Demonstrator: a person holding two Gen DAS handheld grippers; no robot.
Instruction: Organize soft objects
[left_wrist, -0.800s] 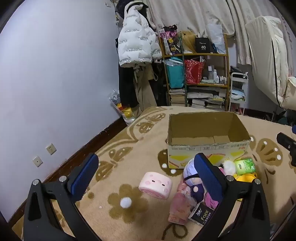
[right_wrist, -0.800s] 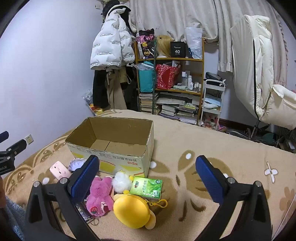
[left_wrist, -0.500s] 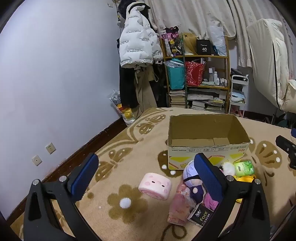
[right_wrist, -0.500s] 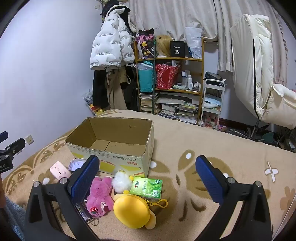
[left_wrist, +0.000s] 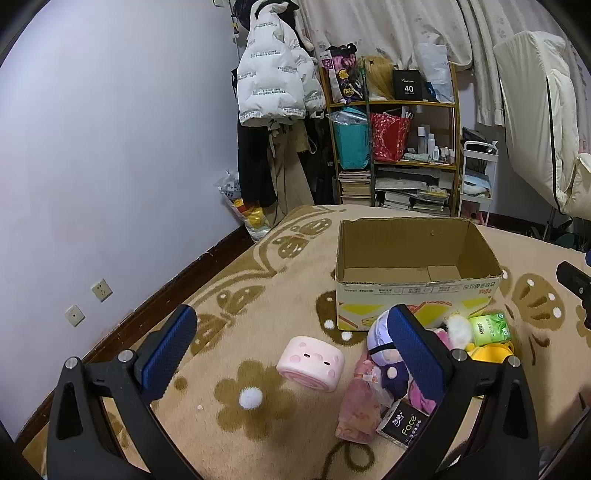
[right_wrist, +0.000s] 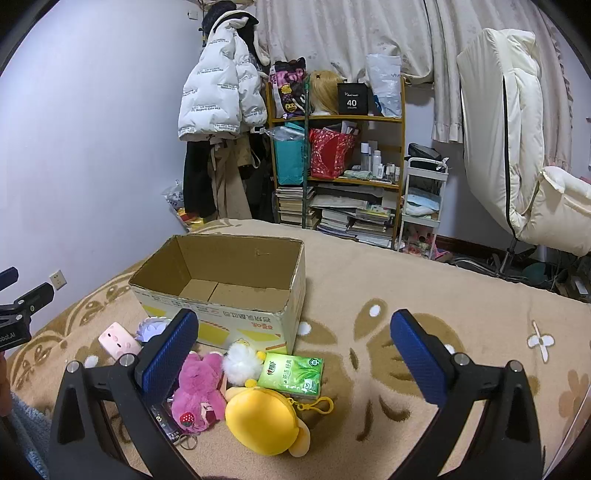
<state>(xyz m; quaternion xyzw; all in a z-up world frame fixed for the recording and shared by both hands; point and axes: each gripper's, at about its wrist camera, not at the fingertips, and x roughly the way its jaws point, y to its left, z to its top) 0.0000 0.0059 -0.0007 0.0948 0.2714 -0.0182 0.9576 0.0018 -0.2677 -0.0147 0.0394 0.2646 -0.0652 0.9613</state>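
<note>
Left gripper (left_wrist: 291, 354) jaws wide, nothing between, above blanket (left_wrist: 258, 295); pink pig cushion (left_wrist: 311, 362) at left of pile; purple plush (left_wrist: 380, 334), pink bear (right_wrist: 197, 391), yellow plush pouch (right_wrist: 264, 421), green tissue pack (right_wrist: 291, 373) clustered before empty cardboard box (right_wrist: 221, 273); right gripper (right_wrist: 293, 356) jaws wide, empty.

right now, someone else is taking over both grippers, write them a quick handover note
Left gripper: jaws wide open, holding nothing, hovering over the blanket near the pink pig toy.
Right gripper: jaws wide open, holding nothing, above the toy pile.
Cardboard box: open, nothing visible inside.
In front of the box: pink plush bear, white pompom, yellow plush pouch, green tissue pack, purple doll, black Face pack.
Done: nothing packed yet.
Left: likely move each soft item into the box, one at a time.
</note>
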